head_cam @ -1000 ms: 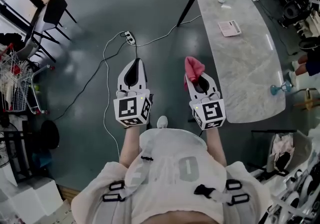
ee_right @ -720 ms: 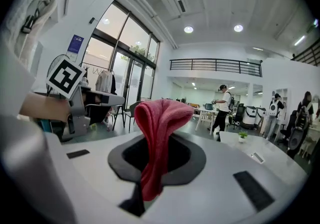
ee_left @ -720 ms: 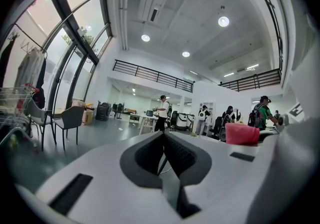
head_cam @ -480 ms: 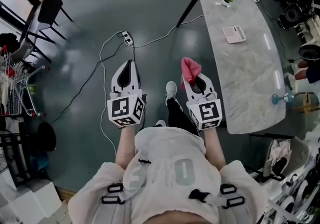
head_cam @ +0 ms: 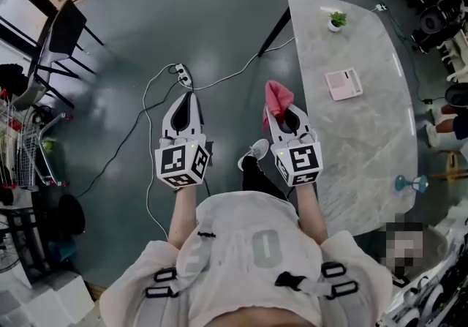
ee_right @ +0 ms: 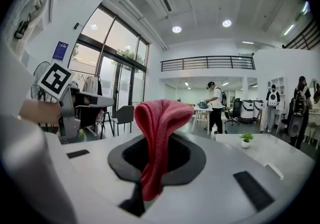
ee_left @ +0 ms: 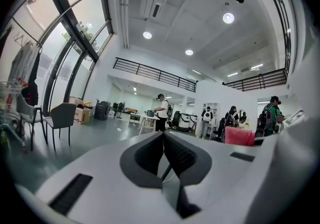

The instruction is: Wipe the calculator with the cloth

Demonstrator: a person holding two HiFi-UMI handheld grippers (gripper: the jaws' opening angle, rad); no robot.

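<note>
Calculator (head_cam: 343, 84) is flat on the marble worktop (head_cam: 365, 143), off to my right and ahead, well apart from both grippers. A small potted plant (head_cam: 337, 20) stands beyond it near the far end. I'm on the floor beside the worktop's near edge, both arms out front over the floor.

Right gripper (head_cam: 279, 107): jaws clamped on the pink cloth (head_cam: 277, 95). In the right gripper view the cloth rises out from between the jaws, folds over at the top and hangs back down the middle. The gripper's tip is just short of the worktop's edge, not over it.

Left gripper (head_cam: 187, 95): jaws closed together, nothing between them, pointing out level over bare floor. A white cable (head_cam: 219, 62) snakes across the floor ahead of it, with a power strip (head_cam: 180, 73) just past its tip.
</note>
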